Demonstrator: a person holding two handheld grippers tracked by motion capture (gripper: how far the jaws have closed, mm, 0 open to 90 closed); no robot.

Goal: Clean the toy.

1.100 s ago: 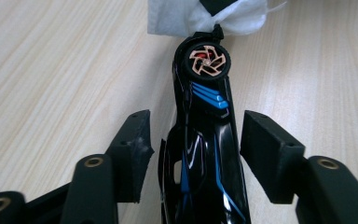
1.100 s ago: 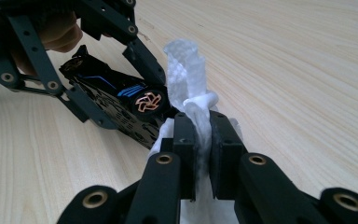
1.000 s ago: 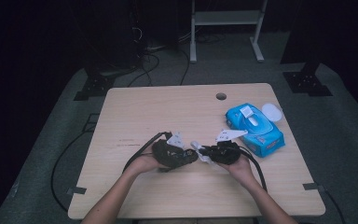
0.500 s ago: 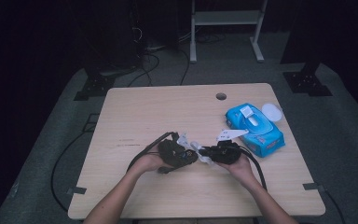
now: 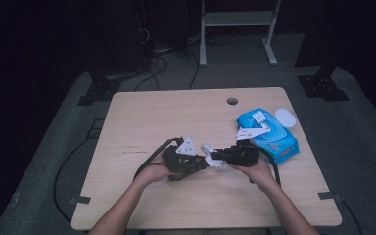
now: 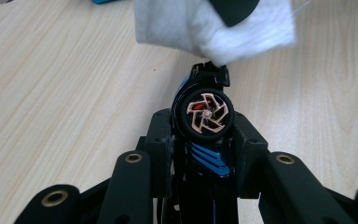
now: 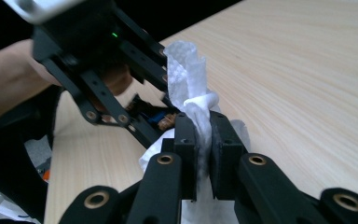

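Note:
My left gripper (image 6: 205,135) is shut on a small black toy car (image 6: 206,112) with blue stripes and a copper-spoked wheel. Its jaws have just been closing, with the car between them. My right gripper (image 7: 204,135) is shut on a crumpled white wipe (image 7: 192,95). The wipe (image 6: 214,23) hangs just above the car's far end and touches it. In the high view the left gripper (image 5: 201,164) and the right gripper (image 5: 215,156) meet tip to tip near the table's front middle, with the wipe (image 5: 209,152) between them.
A blue pack of wipes (image 5: 269,136) lies at the right of the wooden table (image 5: 176,117), close behind my right hand. A white round lid (image 5: 286,116) sits beside the pack. A cable hole (image 5: 232,101) is near the far edge.
The right gripper has lifted slightly with the wipe. The left gripper has stayed in place, and both remain tip to tip.

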